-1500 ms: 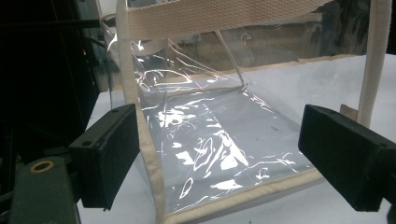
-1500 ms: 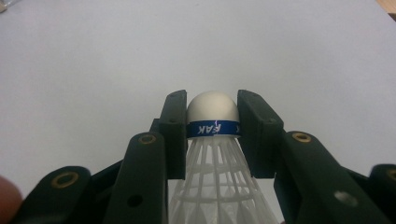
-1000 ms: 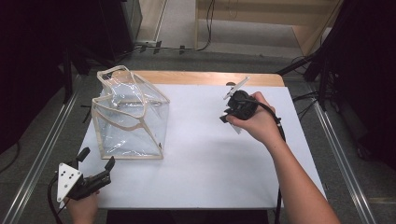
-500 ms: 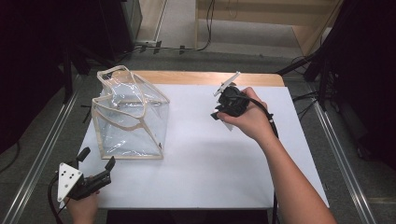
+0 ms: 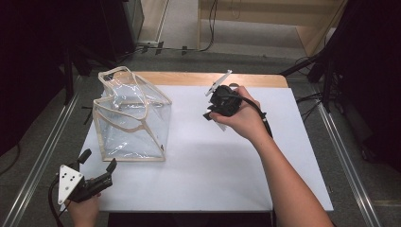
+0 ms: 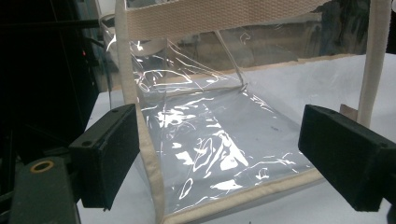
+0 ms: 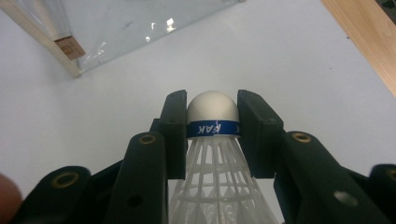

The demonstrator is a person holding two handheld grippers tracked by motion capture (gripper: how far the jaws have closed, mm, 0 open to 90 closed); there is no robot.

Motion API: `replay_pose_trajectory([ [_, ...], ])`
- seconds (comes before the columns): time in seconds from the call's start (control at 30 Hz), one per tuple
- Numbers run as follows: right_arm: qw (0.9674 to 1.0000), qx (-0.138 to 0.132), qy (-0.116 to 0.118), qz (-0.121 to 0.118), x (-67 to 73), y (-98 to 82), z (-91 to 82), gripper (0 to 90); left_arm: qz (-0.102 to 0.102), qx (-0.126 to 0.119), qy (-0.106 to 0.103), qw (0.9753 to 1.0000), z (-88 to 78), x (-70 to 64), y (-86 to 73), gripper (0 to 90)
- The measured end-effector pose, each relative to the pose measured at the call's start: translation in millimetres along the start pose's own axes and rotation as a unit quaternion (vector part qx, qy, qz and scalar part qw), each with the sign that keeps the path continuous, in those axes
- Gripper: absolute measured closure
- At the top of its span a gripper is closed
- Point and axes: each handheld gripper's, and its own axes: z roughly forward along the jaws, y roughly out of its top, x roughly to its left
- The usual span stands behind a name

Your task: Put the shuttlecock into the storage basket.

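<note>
pinching a featherlight shuttlecock (image 7: 212, 140) at its firm cork nose with right gripper (image 7: 212, 116) fingers closed on it; sparing the fragile skirt; left gripper (image 6: 219, 154) fingers spread open beside limp clear bag (image 5: 130, 118).

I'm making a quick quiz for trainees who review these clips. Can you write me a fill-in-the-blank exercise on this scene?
1. The right hand-held gripper is shut on a white ____ with a blue band.
2. The clear plastic bag with beige trim stands on the ____ table cover.
3. The jaws of the left hand-held gripper stand ____, nothing pressed between them.

Missing words: shuttlecock; white; open
</note>
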Motion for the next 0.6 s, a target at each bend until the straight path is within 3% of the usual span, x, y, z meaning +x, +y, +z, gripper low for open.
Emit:
replay_pose_trajectory([
  [0.6, 0.9997, -0.002, 0.011, -0.020, 14.3, 27.0, 3.1, 63.1, 0.001, 0.001, -0.001, 1.0000, 0.0, 0.1, 0.0, 13.2],
])
